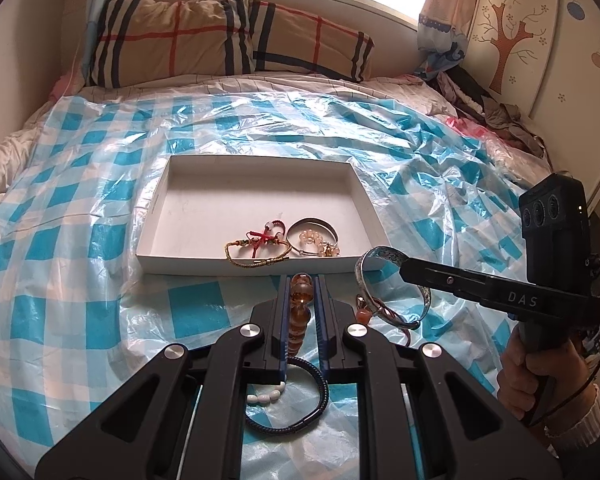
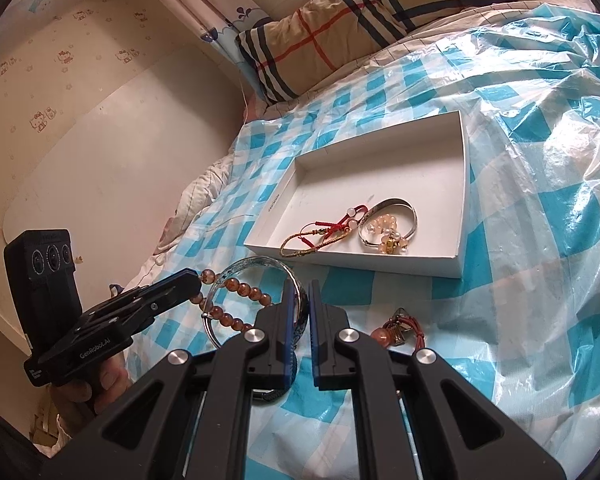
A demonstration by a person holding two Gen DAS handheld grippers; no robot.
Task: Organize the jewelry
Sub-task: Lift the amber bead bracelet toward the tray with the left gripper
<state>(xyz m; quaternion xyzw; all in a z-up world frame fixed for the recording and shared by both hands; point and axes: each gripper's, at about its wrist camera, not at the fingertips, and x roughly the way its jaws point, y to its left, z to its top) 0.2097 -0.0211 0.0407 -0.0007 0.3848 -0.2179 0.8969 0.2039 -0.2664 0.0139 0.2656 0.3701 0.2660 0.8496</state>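
White box (image 1: 152,216) on bed holds 4 pieces; left gripper (image 1: 300,292) clamps amber bead bracelet (image 1: 298,320), right gripper (image 2: 299,300) pinches silver bangle (image 2: 256,266), both short of box; red charm cord (image 2: 400,330), white beads (image 1: 266,396), dark braided band (image 1: 300,420) left on sheet

The plastic sheet (image 1: 80,208) over the bed is checked turquoise and white. On it sits a plain white box (image 1: 156,216); inside lie a gold cord bracelet (image 1: 260,258) with red thread and a silver bangle (image 1: 314,226). Behind the box, the pillow (image 1: 172,40) shows tan plaid with navy and red stripes.
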